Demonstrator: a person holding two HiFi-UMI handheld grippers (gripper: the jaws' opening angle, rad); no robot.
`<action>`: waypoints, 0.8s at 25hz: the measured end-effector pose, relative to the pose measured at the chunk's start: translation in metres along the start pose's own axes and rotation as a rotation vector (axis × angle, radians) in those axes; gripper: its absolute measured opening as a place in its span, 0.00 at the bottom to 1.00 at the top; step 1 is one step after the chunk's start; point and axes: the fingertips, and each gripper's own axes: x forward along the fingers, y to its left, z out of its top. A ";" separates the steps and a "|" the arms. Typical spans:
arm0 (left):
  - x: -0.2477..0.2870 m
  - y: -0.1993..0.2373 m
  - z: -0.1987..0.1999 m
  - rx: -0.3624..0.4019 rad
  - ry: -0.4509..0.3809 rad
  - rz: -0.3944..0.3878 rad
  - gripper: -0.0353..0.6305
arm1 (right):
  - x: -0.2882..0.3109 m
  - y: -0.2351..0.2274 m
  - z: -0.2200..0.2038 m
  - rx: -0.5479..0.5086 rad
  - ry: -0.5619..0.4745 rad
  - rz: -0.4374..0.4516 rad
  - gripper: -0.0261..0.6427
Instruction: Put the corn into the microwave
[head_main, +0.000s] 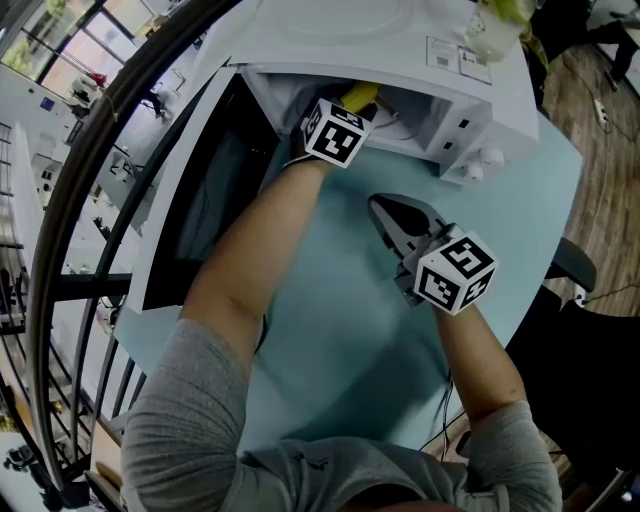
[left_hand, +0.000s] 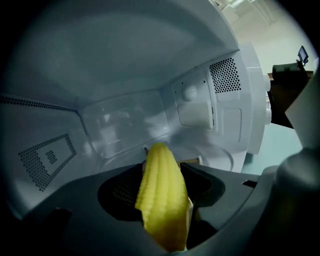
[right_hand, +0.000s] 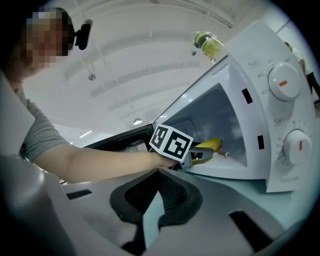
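The left gripper (left_hand: 162, 177) clamps the corn (left_hand: 161, 200) between its jaws, the cob pointing ahead along them, likely so it goes in lengthwise. Both are inside the microwave (left_hand: 200, 100), whose back wall lies just ahead. The right gripper (right_hand: 156, 187) hangs beside the opening, jaws together and empty, leaving the way clear

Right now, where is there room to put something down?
The table is bare between the left gripper and the right gripper, and right of the right one. The microwave mouth is crowded: the left gripper holds the corn there.
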 end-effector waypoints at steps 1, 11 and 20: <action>-0.001 0.000 0.000 -0.001 0.000 -0.003 0.43 | -0.001 0.001 0.000 -0.002 0.000 0.001 0.06; -0.008 0.002 -0.003 -0.064 0.015 -0.014 0.55 | -0.008 0.006 0.010 -0.016 0.001 -0.014 0.06; -0.031 0.012 -0.013 -0.158 0.016 -0.008 0.59 | -0.026 0.013 0.018 -0.018 0.016 -0.055 0.06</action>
